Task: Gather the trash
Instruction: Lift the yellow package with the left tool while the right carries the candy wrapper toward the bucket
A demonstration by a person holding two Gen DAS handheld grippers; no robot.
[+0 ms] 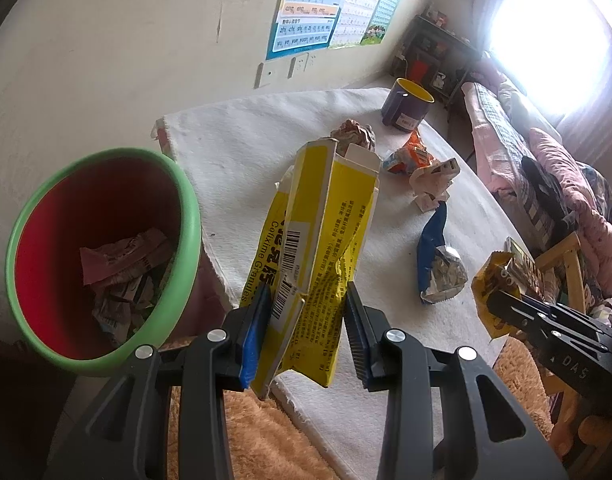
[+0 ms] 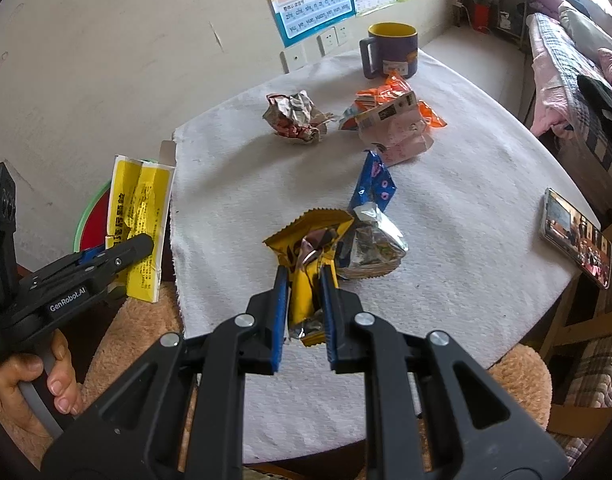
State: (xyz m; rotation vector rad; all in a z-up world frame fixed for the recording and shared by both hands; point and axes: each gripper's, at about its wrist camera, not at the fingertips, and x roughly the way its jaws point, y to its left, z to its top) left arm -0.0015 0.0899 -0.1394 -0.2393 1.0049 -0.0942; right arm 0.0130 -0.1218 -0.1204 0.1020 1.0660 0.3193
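1. The left gripper [image 1: 306, 312] is clamped on a flattened yellow medicine box [image 1: 325, 232], held upright, long axis vertical.
2. The red bin with a green rim [image 1: 106, 256] sits just left of it, already holding wrappers, so the left hand is nearer.
3. The right gripper [image 2: 304, 304] pinches a yellow snack wrapper [image 2: 309, 240] over the white table cloth [image 2: 445, 200], farther from the bin.

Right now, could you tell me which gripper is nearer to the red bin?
Left. The left gripper holds the yellow box beside the red bin; the right gripper is over the table, farther away.
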